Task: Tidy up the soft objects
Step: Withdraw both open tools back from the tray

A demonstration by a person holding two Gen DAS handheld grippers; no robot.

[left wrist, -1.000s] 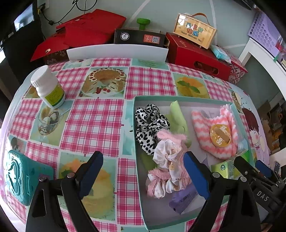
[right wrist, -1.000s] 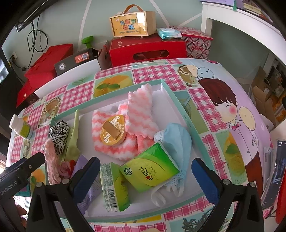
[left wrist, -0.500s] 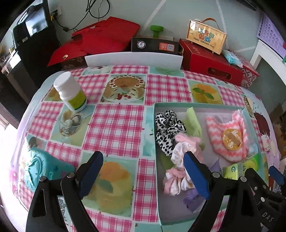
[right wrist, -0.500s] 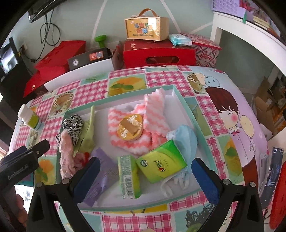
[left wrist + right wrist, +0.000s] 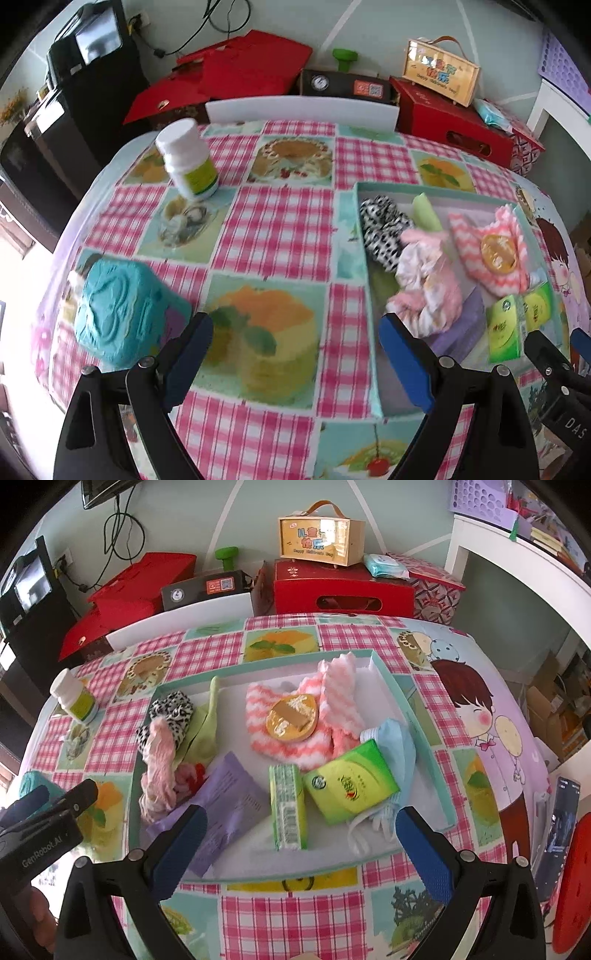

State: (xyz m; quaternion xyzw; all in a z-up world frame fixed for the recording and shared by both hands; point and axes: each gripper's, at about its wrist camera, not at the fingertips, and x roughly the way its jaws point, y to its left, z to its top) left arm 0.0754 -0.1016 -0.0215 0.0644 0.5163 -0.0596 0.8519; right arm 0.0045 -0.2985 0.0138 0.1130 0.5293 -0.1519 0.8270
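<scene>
A shallow teal-rimmed tray (image 5: 424,723) (image 5: 364,266) on the checked tablecloth holds the soft things: a black-and-white scrunchie (image 5: 171,710) (image 5: 384,230), a pink scrunchie (image 5: 159,771) (image 5: 428,284), a green balloon-like piece (image 5: 203,734), pink-and-white striped socks (image 5: 332,720) (image 5: 491,236), a blue face mask (image 5: 397,746), two green tissue packs (image 5: 349,781) (image 5: 288,806) and a purple packet (image 5: 227,801). My right gripper (image 5: 299,853) hangs open above the tray's near edge, empty. Left of the tray, my left gripper (image 5: 295,358) stands open and empty over the tablecloth.
A white pill bottle (image 5: 188,164) (image 5: 74,698) stands at the table's far left. A teal embossed box (image 5: 118,310) lies near the left gripper's left finger. Red boxes (image 5: 341,589) and a yellow case (image 5: 321,541) line the wall. A phone (image 5: 561,819) lies at the right.
Both grippers have drawn back and up from the tray, so more table shows. The left gripper has shifted left, bringing the teal box further into view. Nothing in the tray moved.
</scene>
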